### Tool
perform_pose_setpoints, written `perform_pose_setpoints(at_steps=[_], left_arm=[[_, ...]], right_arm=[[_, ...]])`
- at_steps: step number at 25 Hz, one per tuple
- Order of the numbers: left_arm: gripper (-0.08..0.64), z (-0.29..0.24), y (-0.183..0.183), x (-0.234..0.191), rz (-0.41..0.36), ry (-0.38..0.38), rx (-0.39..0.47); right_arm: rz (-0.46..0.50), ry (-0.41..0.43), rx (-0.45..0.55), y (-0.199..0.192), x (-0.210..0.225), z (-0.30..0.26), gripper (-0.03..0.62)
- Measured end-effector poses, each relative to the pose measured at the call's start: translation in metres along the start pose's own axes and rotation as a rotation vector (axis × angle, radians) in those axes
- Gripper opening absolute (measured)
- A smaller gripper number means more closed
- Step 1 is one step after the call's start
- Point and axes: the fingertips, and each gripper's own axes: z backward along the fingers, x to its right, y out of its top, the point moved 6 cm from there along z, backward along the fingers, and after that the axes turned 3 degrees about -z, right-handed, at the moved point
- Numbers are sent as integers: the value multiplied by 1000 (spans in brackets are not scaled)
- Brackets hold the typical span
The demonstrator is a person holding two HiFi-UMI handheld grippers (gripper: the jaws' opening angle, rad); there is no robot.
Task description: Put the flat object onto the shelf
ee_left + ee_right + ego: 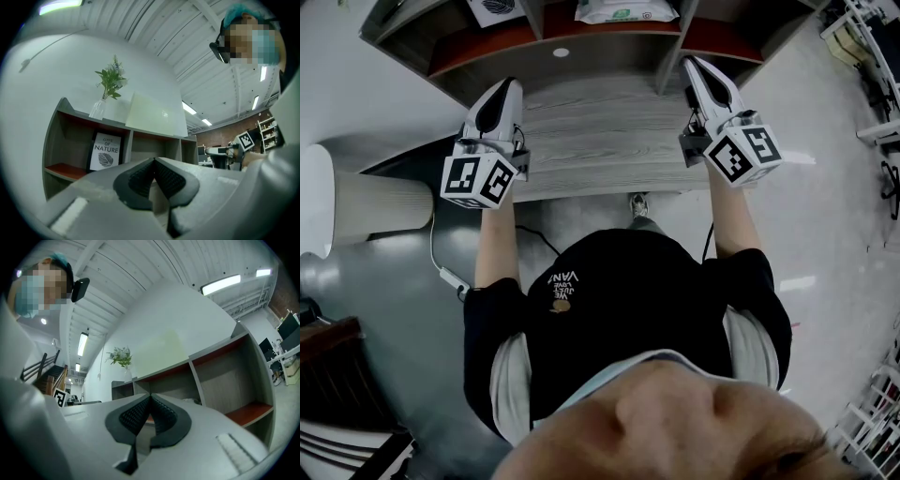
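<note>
Wood-grain worktop (591, 141) overhung by left hand-held gripper (506, 87) and right hand-held gripper (695, 63), both closed, empty; shelf (487, 52) faced, likely readied pre-grasp.

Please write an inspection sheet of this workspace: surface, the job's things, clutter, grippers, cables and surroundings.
Surface: grey wood-grain desk, bare except a small white disc near the shelf.
Job's things: shelf at the desk's back; a pale flat panel stands on its top.
Clutter: framed print and white pack in compartments; vase with plant on top.
Grippers: left hand-held gripper and right hand-held gripper both shut, empty, above the desk.
Cables: white cable and black cable on the floor.
Surroundings: lamp shade at left; white racks at right.
</note>
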Motion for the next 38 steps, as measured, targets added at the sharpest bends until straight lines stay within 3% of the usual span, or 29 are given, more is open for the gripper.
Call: perform_pose_setpoints(at_steps=[21, 38], left_arm=[[2, 23, -67, 19, 135, 30, -103], [2, 55, -117, 36, 243, 73, -203]], right_arm=[[-133, -72, -109, -79, -5, 34, 2], [-219, -156, -166, -114, 5, 68, 2]])
